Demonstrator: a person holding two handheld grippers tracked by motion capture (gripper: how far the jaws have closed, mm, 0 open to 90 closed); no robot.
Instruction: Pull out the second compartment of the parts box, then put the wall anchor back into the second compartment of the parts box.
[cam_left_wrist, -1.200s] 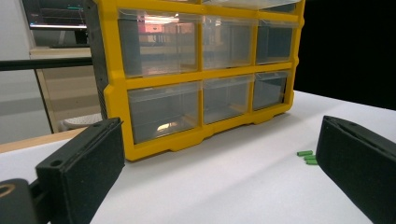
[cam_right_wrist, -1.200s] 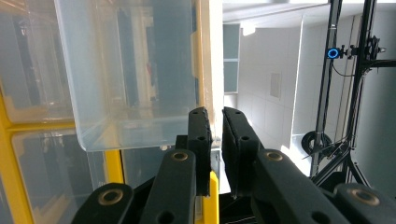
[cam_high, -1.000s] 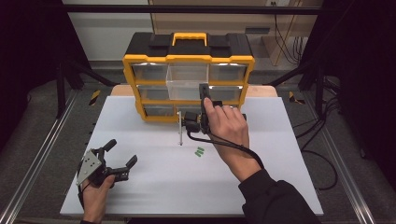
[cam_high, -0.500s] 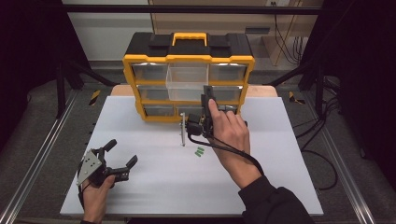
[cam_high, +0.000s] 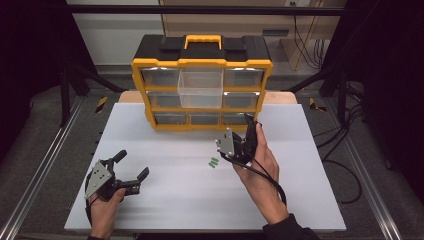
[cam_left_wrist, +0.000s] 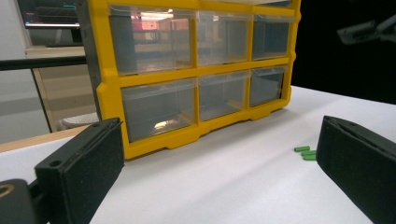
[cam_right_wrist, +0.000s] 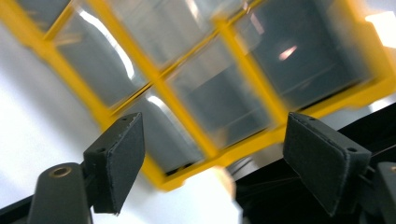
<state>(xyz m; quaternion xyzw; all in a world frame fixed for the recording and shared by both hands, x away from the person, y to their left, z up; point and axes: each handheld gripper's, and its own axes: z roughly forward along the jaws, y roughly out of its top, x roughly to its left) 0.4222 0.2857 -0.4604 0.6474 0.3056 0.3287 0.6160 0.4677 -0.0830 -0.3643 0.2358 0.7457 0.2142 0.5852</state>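
A yellow and black drawer organizer (cam_high: 202, 63) stands at the back of the white table, and its clear top middle drawer (cam_high: 200, 89) is pulled out. A few small green pieces (cam_high: 214, 162) lie on the table in front of it. My right gripper (cam_high: 245, 131) hovers just right of the pieces and points at the organizer (cam_right_wrist: 187, 116). Its jaws have just been opening and nothing is between them (cam_right_wrist: 212, 130). My left gripper (cam_high: 134, 162) rests open at the front left, empty, facing the organizer (cam_left_wrist: 196, 70) and the green pieces (cam_left_wrist: 306, 153).
The white tabletop (cam_high: 165, 205) stretches wide between the two hands. Metal rails run along the table's left side (cam_high: 45, 165) and right side (cam_high: 365, 180). Cables (cam_high: 350, 150) lie on the floor to the right.
The right gripper moved right and toward the near edge, away from the organizer's front, and its jaws opened from shut. The left gripper stayed put.
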